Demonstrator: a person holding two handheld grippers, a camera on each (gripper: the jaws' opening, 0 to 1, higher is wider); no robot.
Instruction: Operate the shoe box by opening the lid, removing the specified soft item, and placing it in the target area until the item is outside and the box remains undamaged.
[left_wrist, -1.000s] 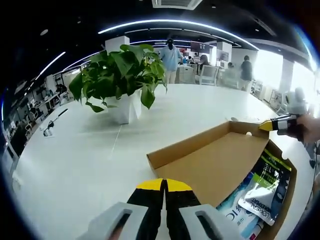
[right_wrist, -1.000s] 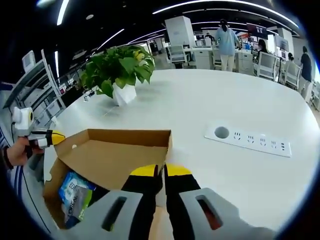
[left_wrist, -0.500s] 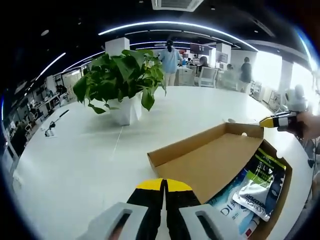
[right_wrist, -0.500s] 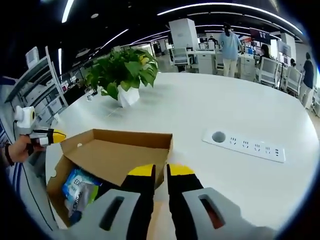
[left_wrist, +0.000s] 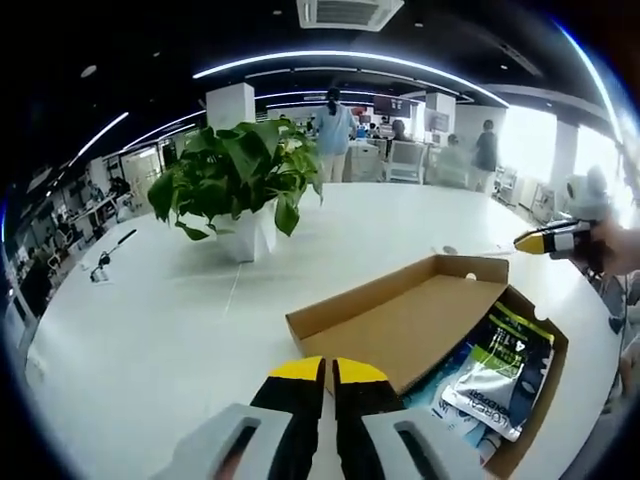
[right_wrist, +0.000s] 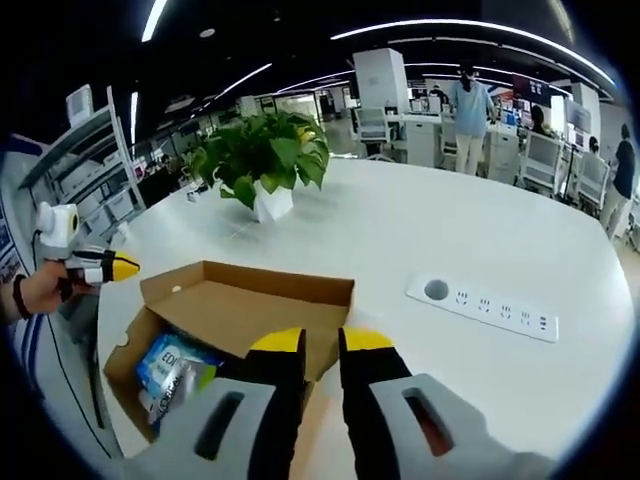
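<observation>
Your left gripper (left_wrist: 328, 366) jaws nearly together, your right gripper (right_wrist: 320, 341) jaws slightly apart and empty, just beyond them the open shoe box (right_wrist: 250, 310), soft packets (left_wrist: 495, 370) inside with print too blurred to read, potted plant (left_wrist: 240, 185) farther off

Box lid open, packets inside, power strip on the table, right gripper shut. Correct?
Not quite: the right gripper is open, with a clear gap between its jaws in the right gripper view. The rest holds: the box has its lid open, packets lie inside, and the power strip is on the table.
</observation>
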